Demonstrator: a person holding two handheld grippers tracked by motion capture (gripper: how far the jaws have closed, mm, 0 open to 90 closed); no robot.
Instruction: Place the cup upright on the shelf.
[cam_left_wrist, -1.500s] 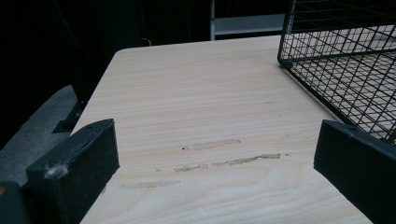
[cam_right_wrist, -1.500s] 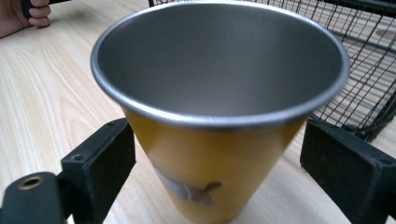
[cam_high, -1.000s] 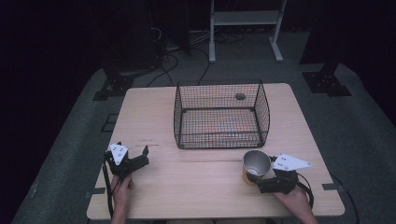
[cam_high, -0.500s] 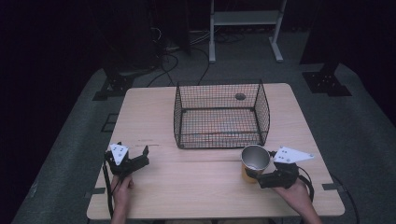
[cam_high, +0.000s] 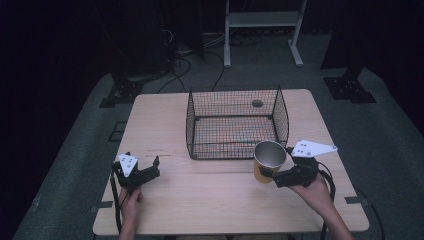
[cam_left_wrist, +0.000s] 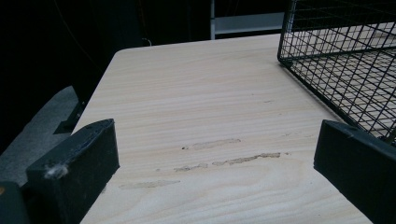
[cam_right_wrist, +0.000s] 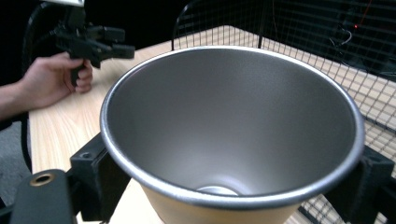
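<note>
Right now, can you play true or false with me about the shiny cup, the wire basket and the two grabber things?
1. The right gripper grips a steel cup with a yellow outside. True.
2. The cup lies on its side. False: it is upright, mouth up.
3. The cup has water in it. False: the right gripper view shows it empty.
4. The left gripper holds nothing, jaws apart. True.
5. The black wire basket hangs off the wooden table. False: it stands on the tabletop.
</note>
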